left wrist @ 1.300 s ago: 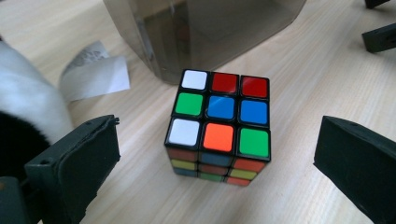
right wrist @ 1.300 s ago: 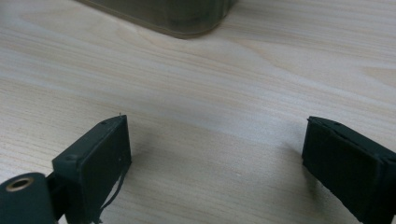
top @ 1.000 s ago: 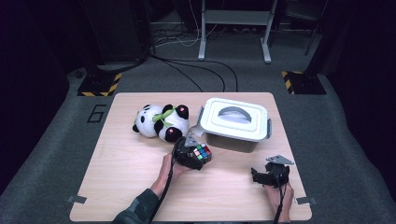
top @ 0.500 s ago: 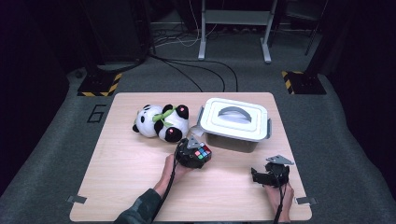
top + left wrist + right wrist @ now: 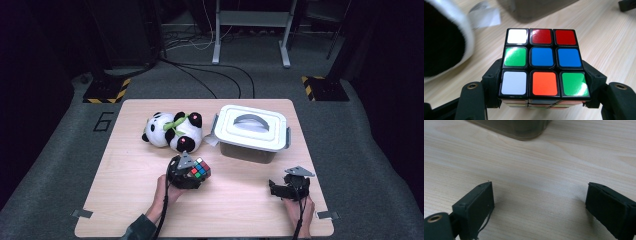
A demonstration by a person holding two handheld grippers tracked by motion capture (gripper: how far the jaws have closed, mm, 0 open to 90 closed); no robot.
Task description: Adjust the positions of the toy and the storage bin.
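A scrambled Rubik's cube sits between the jaws of my left gripper, just in front of the panda. In the left gripper view the cube shows a blue centre on top, and my left gripper has both black pads pressed against its sides. Those jaws have just been closing, with the cube between them. My right gripper rests low over the table near the front right. Its jaws stand wide apart with only bare wood between them.
A plush panda lies behind the cube, its black and white fur close by. A grey lidded box with a handle stands at the back right, with a white tag beside it. The box's corner is ahead of the right gripper.
The left gripper's jaws closed onto the cube, and hand and cube have shifted slightly toward the near left, away from the panda. The right gripper has stayed put.
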